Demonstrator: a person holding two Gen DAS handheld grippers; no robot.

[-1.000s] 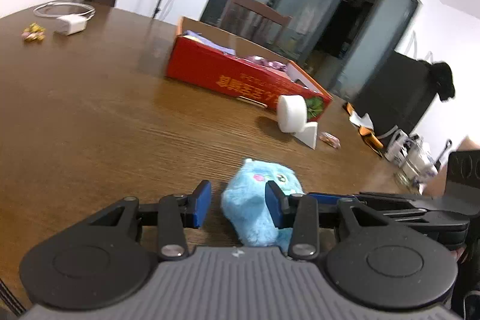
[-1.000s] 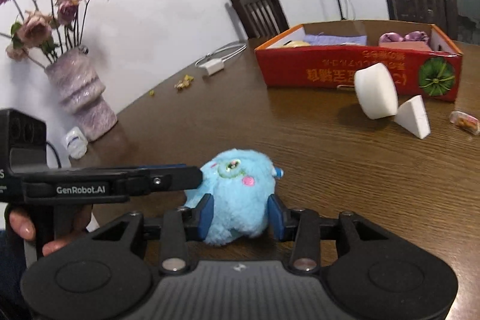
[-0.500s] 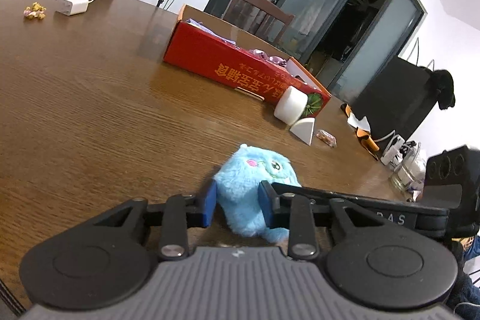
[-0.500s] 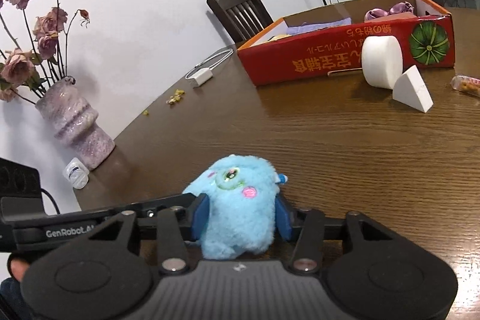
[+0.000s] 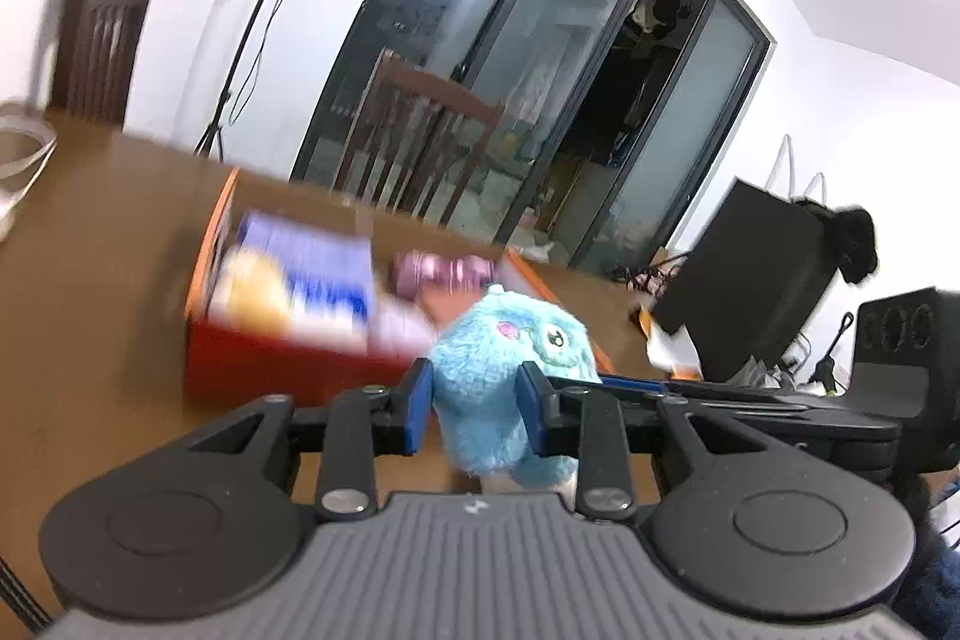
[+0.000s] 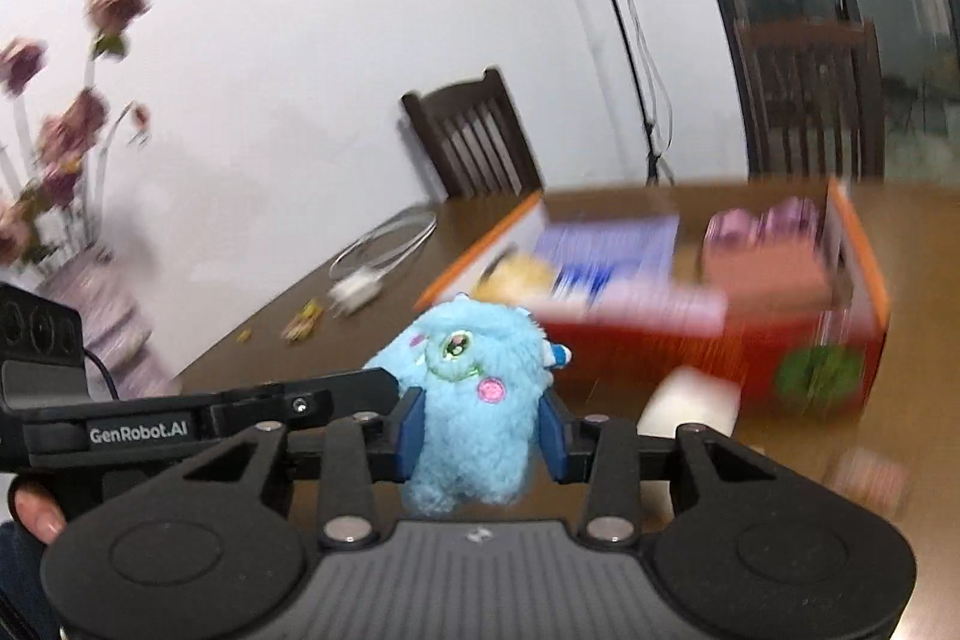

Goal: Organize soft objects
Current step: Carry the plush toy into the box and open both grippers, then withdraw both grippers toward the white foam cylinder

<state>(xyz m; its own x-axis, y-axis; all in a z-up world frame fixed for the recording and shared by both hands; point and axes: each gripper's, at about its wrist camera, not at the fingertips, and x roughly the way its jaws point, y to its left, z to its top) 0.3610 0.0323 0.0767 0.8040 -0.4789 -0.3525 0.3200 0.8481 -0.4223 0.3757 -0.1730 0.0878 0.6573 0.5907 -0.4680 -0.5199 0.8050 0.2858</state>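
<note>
Keep both grips even and carry level toward the red box (image 5: pixel 282 364) ahead. The left gripper (image 5: pixel 474 409) and right gripper (image 6: pixel 483 430) each clamp the blue plush toy (image 6: pixel 474 400), pads pressing its flanks. Fluffy fur, round body, upright between the pads.

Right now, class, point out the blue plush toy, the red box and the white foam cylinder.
blue plush toy (image 6: pixel 474 400), right wrist view, on its furry face.
red box (image 5: pixel 288 361), left wrist view, on its front wall.
white foam cylinder (image 6: pixel 690 403), right wrist view, on its top.
</note>
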